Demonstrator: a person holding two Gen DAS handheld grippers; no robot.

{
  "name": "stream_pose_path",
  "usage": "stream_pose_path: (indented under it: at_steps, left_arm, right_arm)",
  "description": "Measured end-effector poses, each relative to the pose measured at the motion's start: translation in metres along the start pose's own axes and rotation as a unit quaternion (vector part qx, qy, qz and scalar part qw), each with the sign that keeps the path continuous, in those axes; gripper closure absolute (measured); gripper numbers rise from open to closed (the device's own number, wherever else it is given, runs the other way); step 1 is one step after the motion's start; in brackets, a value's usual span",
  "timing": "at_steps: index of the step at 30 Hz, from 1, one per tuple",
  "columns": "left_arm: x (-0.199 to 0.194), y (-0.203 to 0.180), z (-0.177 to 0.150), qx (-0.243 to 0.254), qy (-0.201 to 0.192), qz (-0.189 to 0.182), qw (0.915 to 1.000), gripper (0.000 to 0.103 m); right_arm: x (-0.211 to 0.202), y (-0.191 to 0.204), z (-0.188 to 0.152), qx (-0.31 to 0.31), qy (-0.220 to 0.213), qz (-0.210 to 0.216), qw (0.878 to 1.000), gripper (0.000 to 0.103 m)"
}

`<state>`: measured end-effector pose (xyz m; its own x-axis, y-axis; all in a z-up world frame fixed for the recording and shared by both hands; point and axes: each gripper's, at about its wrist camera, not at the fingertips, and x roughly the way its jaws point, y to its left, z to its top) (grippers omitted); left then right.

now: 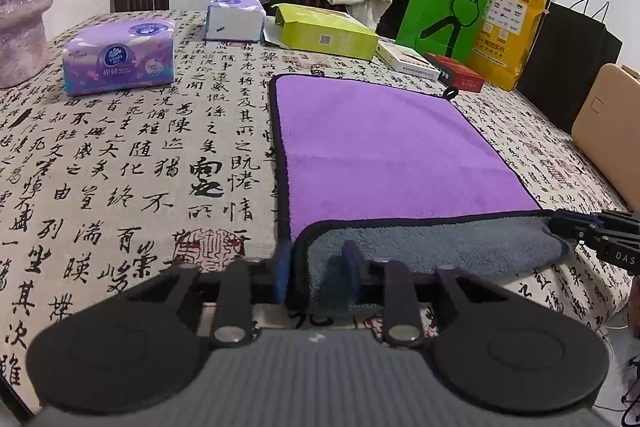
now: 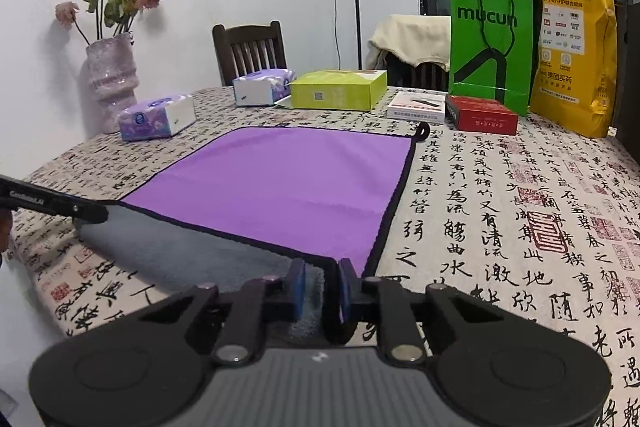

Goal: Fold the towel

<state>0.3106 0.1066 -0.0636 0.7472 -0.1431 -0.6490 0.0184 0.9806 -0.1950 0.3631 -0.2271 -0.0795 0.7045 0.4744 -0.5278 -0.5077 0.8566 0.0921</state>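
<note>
A purple towel with a black hem and grey underside lies flat on the calligraphy tablecloth; it also shows in the right wrist view. Its near edge is turned up, showing a grey strip. My left gripper is shut on the near left corner of the towel. My right gripper is shut on the near right corner. The right gripper also shows at the right edge of the left wrist view, and the left gripper at the left edge of the right wrist view.
Tissue packs, a lime box, a white box and a red box stand beyond the towel. A green bag, a yellow bag, a vase of flowers and chairs line the far side.
</note>
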Motion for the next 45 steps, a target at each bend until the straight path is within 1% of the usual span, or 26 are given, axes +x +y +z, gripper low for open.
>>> stream_pose_path:
  at_steps: [2,3,5,6,7,8,10,13,18,25,32,37,41,45]
  left_arm:
    - [-0.001,-0.002,-0.001,0.004,0.001,-0.003,1.0000,0.081]
    - [-0.001,-0.002,-0.002,0.006,0.004,-0.005,1.0000,0.084]
    - [0.000,-0.002,-0.004,0.007,0.010,-0.006,0.9999,0.084]
    - [0.000,-0.003,-0.004,0.009,0.008,-0.005,0.9999,0.086]
    - [-0.001,-0.004,-0.004,0.012,0.008,-0.005,0.9999,0.093]
    - [-0.002,-0.005,-0.004,0.012,0.008,-0.005,0.9999,0.096]
    - [-0.003,-0.006,-0.004,0.014,0.007,-0.007,0.9999,0.098]
    - [-0.007,-0.008,-0.001,0.020,0.000,-0.004,0.9998,0.098]
    - [-0.016,-0.013,0.012,0.038,-0.021,-0.001,0.9991,0.098]
    - [-0.015,-0.020,0.037,0.065,-0.044,0.012,0.9968,0.098]
    - [-0.008,-0.024,0.063,0.089,-0.056,0.021,0.9943,0.098]
    - [0.006,-0.022,0.079,0.093,-0.048,0.019,0.9943,0.098]
    - [0.020,-0.017,0.095,0.079,-0.030,-0.003,0.9964,0.098]
    - [0.035,-0.010,0.114,0.068,-0.021,-0.010,0.9974,0.098]
  right_arm:
    - [0.000,-0.003,-0.001,0.005,0.005,0.009,1.000,0.086]
    - [0.000,-0.003,-0.001,0.004,0.009,0.011,1.000,0.088]
    - [0.002,-0.004,-0.003,0.004,0.014,0.011,1.000,0.089]
    - [0.002,-0.004,-0.004,0.005,0.014,0.013,1.000,0.093]
    - [0.002,-0.004,-0.004,0.005,0.013,0.015,1.000,0.096]
    - [0.002,-0.003,-0.004,0.004,0.011,0.014,1.000,0.096]
    - [0.001,0.000,-0.003,0.000,0.006,0.010,1.000,0.098]
    - [-0.001,0.002,-0.001,-0.004,-0.001,0.007,1.000,0.099]
    - [-0.007,0.002,0.011,-0.013,-0.019,0.002,1.000,0.099]
    - [-0.005,0.002,0.041,-0.051,-0.037,-0.002,0.998,0.099]
    - [0.009,-0.002,0.073,-0.070,-0.038,-0.007,0.997,0.099]
    - [0.023,-0.008,0.088,-0.068,-0.037,-0.003,0.997,0.099]
    - [0.036,-0.016,0.099,-0.061,-0.029,0.006,0.998,0.099]
    - [0.051,-0.030,0.112,-0.046,-0.022,0.016,0.999,0.099]
